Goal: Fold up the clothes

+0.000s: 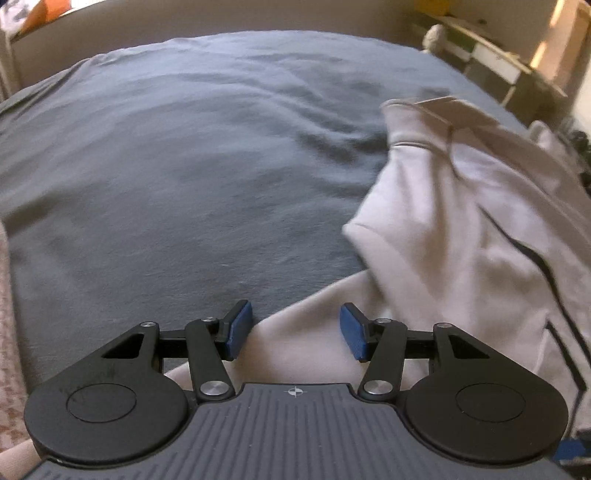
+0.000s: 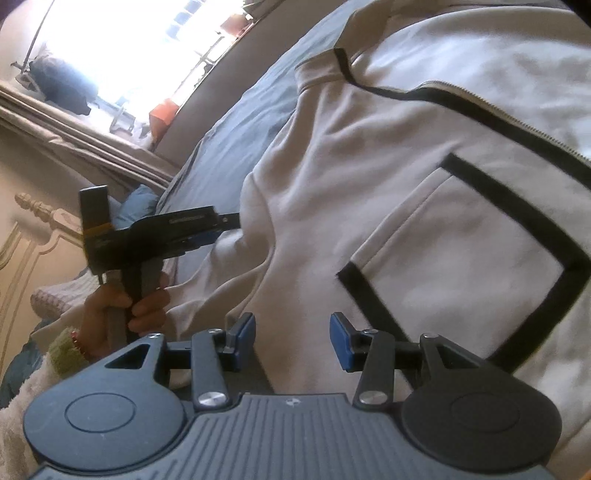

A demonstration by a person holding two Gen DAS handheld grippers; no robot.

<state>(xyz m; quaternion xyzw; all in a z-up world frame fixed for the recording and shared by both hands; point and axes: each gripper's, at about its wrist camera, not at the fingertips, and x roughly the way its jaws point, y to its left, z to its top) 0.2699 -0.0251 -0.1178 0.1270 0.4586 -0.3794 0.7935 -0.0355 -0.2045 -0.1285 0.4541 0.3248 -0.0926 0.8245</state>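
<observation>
A cream zip-up jacket [image 2: 388,155] with black trim and a black-edged pocket [image 2: 480,243] lies on a grey bed sheet [image 1: 184,166]. In the left wrist view the jacket [image 1: 461,221] is bunched at the right, a sleeve running under the fingers. My left gripper [image 1: 295,330] is open over the sleeve's edge, holding nothing. It also shows in the right wrist view [image 2: 229,221], at the jacket's left side. My right gripper [image 2: 291,339] is open, low over the jacket near the pocket, holding nothing.
The bed's padded frame [image 1: 221,22] runs along the far side. Furniture with shelves [image 1: 498,59] stands at the far right. A bright window with curtains [image 2: 110,55] and a carved white headboard [image 2: 37,221] are to the left. The person's hand [image 2: 122,310] grips the left tool.
</observation>
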